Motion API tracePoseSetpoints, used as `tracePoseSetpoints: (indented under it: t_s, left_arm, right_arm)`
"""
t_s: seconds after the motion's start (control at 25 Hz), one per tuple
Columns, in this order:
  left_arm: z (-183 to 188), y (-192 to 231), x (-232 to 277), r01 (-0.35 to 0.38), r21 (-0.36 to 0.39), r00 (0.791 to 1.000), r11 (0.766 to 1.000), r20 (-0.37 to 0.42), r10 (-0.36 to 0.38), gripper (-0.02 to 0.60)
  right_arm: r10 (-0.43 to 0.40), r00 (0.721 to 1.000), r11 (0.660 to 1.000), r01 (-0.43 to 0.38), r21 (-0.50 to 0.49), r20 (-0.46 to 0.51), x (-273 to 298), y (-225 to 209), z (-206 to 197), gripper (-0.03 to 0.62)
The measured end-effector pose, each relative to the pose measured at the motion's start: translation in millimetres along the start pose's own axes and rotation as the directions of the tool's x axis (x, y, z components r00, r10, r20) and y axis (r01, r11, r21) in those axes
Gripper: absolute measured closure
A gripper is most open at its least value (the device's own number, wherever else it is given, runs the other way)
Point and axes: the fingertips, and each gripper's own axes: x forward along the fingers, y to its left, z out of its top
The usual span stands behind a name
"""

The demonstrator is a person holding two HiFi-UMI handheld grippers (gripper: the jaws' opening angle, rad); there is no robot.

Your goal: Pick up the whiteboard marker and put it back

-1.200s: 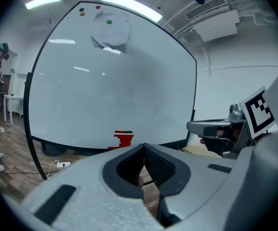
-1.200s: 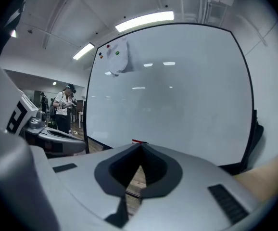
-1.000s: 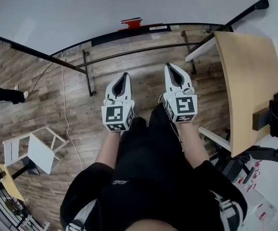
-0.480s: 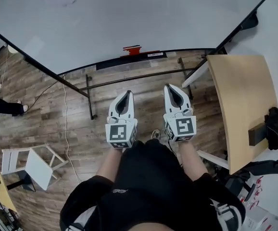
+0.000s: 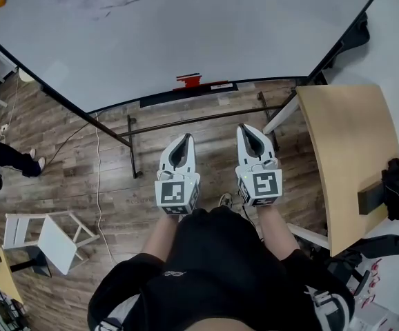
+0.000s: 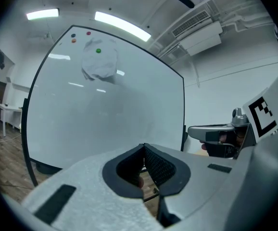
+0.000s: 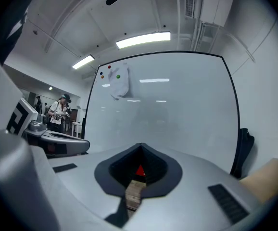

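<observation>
Though small from above, marker (image 5: 188, 82) looks red.

Open ahead over brown wood-plank floor (image 5: 151, 147), up to large white black-framed whiteboard (image 5: 206, 40) (thin black stand bars (image 5: 199, 119) low down); hemmed rightward of right gripper (image 5: 249, 129) by pale wooden tabletop (image 5: 348, 150).

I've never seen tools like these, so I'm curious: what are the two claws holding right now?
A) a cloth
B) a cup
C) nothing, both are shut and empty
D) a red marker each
C: the left gripper and the right gripper both have their jaws together with nothing between them, and the red thing lies at the foot of the whiteboard, away from both.
</observation>
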Motion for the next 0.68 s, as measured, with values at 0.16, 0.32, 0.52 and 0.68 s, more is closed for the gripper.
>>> tracePoseSetpoints:
  t_s: [0.16,0.32,0.52,0.68]
  left_arm:
    - [1.6,-1.4,0.5,-0.003,0.015,1.000,1.000,0.013,0.003,0.575]
    - [4.7,-2.8,0.8,-0.012,0.023,1.000,1.000,0.011,0.012,0.575]
    - [2.8,-7.3,2.9,0.005,0.027,1.000,1.000,0.017,-0.005,0.575]
    - [4.6,-10.6,4.1,0.020,0.023,0.999,1.000,0.029,-0.020,0.575]
  right_arm:
    - [0.004,1.000,1.000,-0.004,0.007,0.001,-1.8,-3.6,-0.4,0.592]
    - [0.008,1.000,1.000,-0.008,0.003,-0.004,-2.3,-4.4,-3.1,0.592]
    - [0.009,1.000,1.000,-0.009,0.006,-0.008,-1.5,-4.7,-5.2,0.592]
    - [0.008,1.000,1.000,-0.008,0.012,-0.013,-1.0,-5.5,-7.8,0.592]
